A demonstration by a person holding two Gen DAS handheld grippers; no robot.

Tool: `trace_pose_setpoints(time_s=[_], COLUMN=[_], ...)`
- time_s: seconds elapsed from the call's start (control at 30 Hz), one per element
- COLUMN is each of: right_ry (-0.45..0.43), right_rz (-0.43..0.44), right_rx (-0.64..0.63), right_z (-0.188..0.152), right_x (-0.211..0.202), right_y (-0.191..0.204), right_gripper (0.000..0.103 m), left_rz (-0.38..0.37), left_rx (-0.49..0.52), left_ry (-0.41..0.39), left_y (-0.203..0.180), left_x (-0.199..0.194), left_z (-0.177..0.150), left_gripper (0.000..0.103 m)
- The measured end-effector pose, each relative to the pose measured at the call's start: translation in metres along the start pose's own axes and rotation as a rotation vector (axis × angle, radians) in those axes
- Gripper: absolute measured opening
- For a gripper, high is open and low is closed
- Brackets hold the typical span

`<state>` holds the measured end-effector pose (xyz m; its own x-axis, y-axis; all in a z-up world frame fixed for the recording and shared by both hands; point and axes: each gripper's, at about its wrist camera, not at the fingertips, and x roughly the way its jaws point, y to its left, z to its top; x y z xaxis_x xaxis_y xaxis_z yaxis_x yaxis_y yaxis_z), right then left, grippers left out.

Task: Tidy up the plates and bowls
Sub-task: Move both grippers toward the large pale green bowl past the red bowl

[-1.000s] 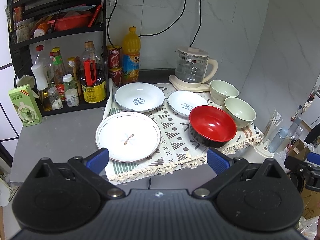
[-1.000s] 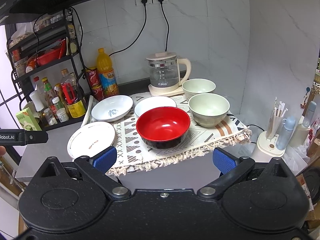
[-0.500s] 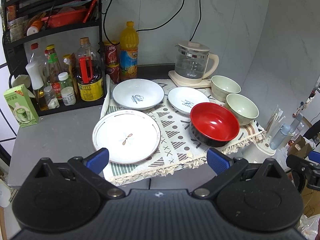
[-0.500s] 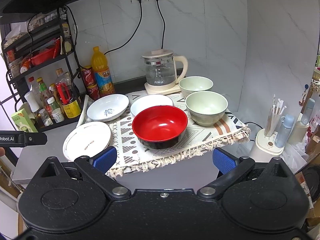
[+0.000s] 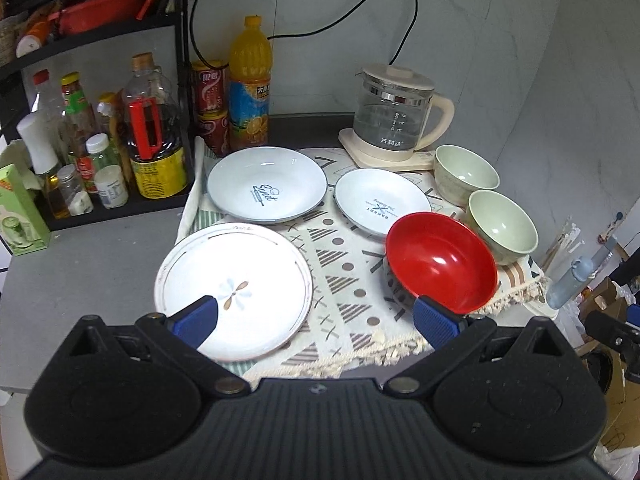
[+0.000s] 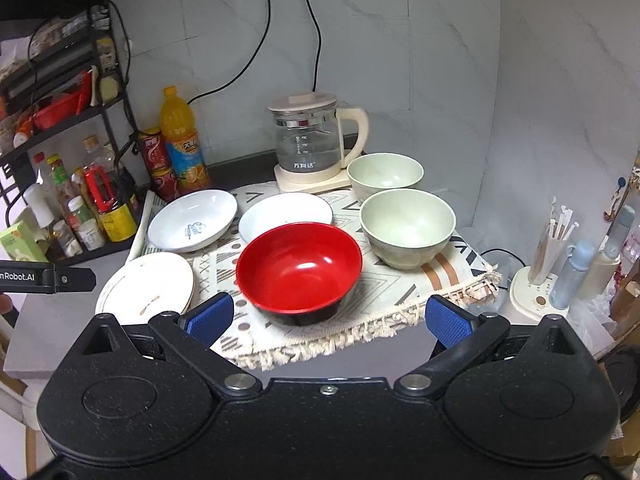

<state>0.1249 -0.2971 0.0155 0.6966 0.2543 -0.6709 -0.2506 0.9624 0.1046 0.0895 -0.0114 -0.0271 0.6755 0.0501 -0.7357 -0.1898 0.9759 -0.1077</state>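
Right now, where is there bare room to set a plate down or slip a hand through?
Bare grey counter lies left of the flower plate, bordered by the bottle rack and green carton. A strip of patterned mat runs between that plate and the red bowl. It is crowded at the back: two white plates, kettle and two green bowls sit close together.

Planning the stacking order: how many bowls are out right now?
3. The red bowl sits at the mat's front, one green bowl to its right, another green bowl behind that, beside the kettle. None looks hidden.
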Motion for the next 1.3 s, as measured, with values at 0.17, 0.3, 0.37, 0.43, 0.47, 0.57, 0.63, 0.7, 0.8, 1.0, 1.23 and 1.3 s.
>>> trace_pose_setpoints(time_s=[0.17,0.3,0.37,0.43,0.47,0.57,0.63,0.7,0.8,1.0,1.23,1.3], right_ry=[-0.015,0.001,0.016,0.024,0.030,0.045,0.053,0.064,0.082,0.097,0.134,0.132], right_rz=[-0.062,-0.075,-0.074,-0.080,-0.082,-0.086,-0.092,-0.101,-0.125,-0.178,-0.240,-0.238], right_rx=[0.010,0.038,0.051,0.066,0.078,0.123,0.157,0.188,0.227,0.299,0.388,0.424], right_z=[0.016,0.026,0.030,0.033,0.035,0.040,0.043,0.046,0.049,0.053,0.054,0.053], right_x=[0.022,0.043,0.053,0.063,0.069,0.082,0.090,0.099,0.112,0.131,0.162,0.169], right_y=[-0.007,-0.019,-0.024,-0.030,-0.033,-0.042,-0.049,-0.056,-0.066,-0.084,-0.105,-0.111], right_gripper=[0.103,0.103,0.103,0.102,0.101,0.095,0.093,0.090,0.085,0.081,0.078,0.078], left_rz=[-0.012,-0.055,-0.063,-0.069,-0.076,-0.126,-0.143,-0.174,-0.213,-0.243,-0.287,-0.295], left_rx=[0.021,0.038,0.050,0.061,0.063,0.083,0.103,0.122,0.144,0.192,0.285,0.309], left_ry=[0.016,0.044,0.046,0.056,0.063,0.084,0.094,0.105,0.130,0.203,0.265,0.282], left_y=[-0.013,-0.028,-0.036,-0.043,-0.047,-0.060,-0.071,-0.081,-0.097,-0.125,-0.158,-0.166], left_x=[0.026,0.054,0.064,0.077,0.084,0.105,0.119,0.134,0.157,0.204,0.247,0.258], left_z=[0.023,0.042,0.050,0.058,0.062,0.075,0.083,0.090,0.100,0.116,0.126,0.128], left_gripper=[0.103,0.102,0.102,0.102,0.102,0.100,0.100,0.100,0.098,0.093,0.088,0.083])
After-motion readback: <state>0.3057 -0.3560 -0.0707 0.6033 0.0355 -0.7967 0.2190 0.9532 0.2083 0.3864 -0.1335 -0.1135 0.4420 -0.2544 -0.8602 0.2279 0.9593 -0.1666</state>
